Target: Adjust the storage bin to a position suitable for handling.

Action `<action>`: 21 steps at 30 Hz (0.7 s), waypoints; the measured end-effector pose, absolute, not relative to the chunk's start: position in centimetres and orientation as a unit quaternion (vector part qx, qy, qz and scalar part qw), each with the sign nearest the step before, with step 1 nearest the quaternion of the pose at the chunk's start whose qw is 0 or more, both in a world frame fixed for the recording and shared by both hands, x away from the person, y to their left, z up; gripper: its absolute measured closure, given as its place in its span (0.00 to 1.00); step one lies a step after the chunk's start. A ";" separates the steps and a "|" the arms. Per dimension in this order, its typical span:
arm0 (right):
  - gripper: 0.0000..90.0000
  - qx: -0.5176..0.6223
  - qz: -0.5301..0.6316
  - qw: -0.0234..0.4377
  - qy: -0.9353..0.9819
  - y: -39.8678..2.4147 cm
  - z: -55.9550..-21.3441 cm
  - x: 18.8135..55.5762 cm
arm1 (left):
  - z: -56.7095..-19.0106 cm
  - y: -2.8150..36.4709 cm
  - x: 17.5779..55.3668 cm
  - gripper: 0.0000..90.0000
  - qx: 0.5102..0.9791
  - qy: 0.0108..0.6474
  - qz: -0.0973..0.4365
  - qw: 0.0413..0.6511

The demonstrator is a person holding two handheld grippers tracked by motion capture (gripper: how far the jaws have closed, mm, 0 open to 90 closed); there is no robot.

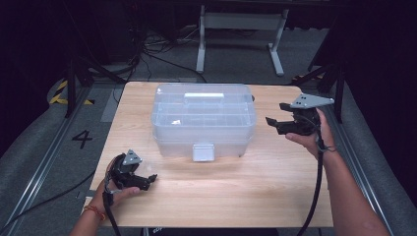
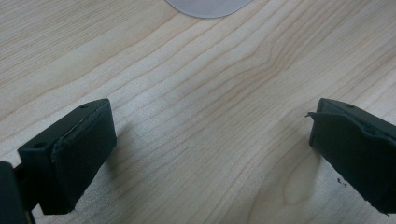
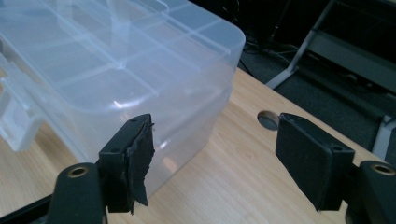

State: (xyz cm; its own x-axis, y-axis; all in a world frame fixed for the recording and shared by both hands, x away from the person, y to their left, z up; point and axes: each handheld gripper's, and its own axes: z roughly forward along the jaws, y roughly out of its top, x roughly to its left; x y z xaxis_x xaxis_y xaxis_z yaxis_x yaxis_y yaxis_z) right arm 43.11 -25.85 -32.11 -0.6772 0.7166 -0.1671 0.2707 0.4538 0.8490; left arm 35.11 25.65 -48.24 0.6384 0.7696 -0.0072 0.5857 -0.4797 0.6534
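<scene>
A clear plastic storage box with a divided lid, a white top handle and a front latch stands in the middle of the wooden table. My right gripper is held up off the table just right of the box, open, with nothing between its jaws. In the right gripper view the box's rounded corner lies straight ahead of the open gripper. My left gripper rests low at the front left of the table, open and empty; the left gripper looks down on bare wood.
A small round hole is set in the tabletop near the right gripper. A metal-legged stand and cables lie on the floor beyond the table. Dark tripod legs stand at the table's far left and right corners.
</scene>
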 end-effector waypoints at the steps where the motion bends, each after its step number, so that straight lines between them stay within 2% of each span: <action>1: 0.32 0.301 0.422 0.262 0.814 -25.5 -32.0 43.3 | -48.2 25.6 35.1 0.01 0.848 0.400 0.145 0.317; 21: 0.36 0.276 0.430 0.253 0.822 -20.1 -30.3 45.7 | -48.2 25.6 35.1 0.01 0.848 0.400 0.145 0.317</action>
State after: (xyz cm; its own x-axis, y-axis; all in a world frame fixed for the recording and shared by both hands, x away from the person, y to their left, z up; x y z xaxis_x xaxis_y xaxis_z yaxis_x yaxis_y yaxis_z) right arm 45.74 -20.11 -30.35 -0.7201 0.6707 -0.1778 0.2360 0.4777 0.8462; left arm 35.10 25.65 -48.23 0.6379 0.7701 -0.0077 0.5864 -0.4792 0.6530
